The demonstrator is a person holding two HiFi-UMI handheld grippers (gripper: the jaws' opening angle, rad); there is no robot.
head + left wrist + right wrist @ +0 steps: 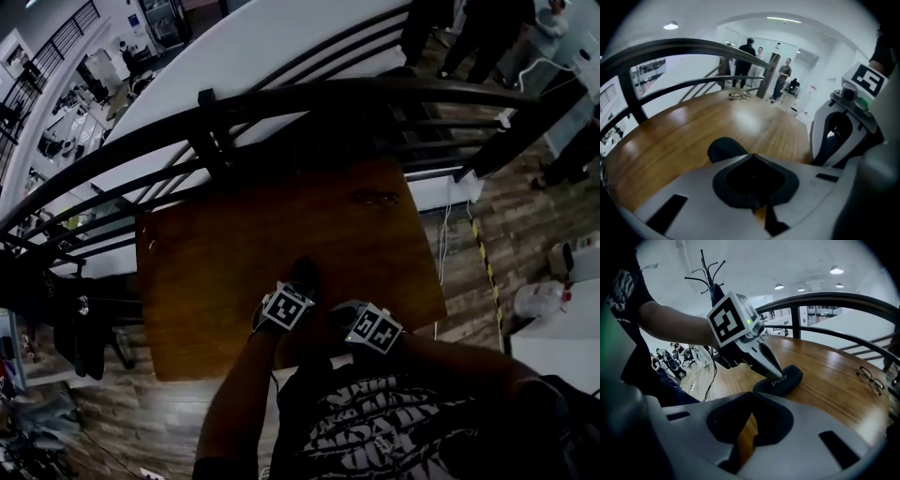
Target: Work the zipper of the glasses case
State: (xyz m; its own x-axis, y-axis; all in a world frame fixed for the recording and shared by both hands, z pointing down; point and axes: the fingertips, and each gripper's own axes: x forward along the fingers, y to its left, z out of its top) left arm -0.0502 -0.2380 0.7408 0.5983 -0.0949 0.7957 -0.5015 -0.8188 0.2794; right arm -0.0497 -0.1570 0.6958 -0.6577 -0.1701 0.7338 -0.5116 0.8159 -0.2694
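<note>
— Where's the glasses case [790, 377]?
— Towards the near side of the wooden table [216, 272]. Zipped or not, can't say (too dark). Spectacles [871, 379] lie well apart, far side.
— Grippers?
— Left gripper [778, 371]: jaws pressed together, empty, tips at the case's near end, possibly touching. Right gripper [750, 411]: jaws together as well, nothing in them, near the case.
— Step?
— Approach, I'd judge. Next, one must part its jaws to steady the case; the other must find the zipper pull.

One glasses case [780, 379], one eyeglasses pair [870, 379]
</note>
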